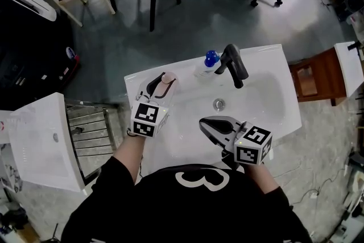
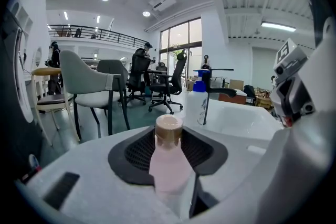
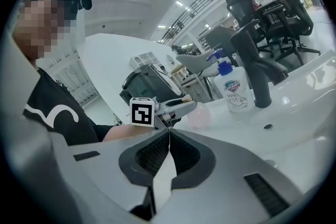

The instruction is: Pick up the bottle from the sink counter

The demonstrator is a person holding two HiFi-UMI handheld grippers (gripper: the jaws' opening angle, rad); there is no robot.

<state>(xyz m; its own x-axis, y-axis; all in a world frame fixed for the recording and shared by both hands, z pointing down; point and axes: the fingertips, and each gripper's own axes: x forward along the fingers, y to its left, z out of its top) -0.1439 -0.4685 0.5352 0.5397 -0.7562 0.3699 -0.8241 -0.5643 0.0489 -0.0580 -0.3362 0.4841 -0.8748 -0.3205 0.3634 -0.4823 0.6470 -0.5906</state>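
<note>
The left tongs (image 1: 162, 84) were closed on the pink bottle (image 2: 167, 160), their black pads set against its sides below the tan cap, a hold judged low enough that the bottle would not tip when raised. The right tongs (image 3: 169, 139) were shut on nothing, and appeared to be kept out of the way, nearer the person than the black faucet (image 1: 234, 64) and over the basin (image 1: 267, 99). The pink bottle stood upright on the white tabletop (image 1: 134, 78), well to the left of the faucet, and did not seem to be lifted yet. A blue-capped soap bottle (image 1: 208, 64) was left just beside the faucet. The pads' contact was shown only in the left gripper view. The bottle's corner position was shown in the head view.
</note>
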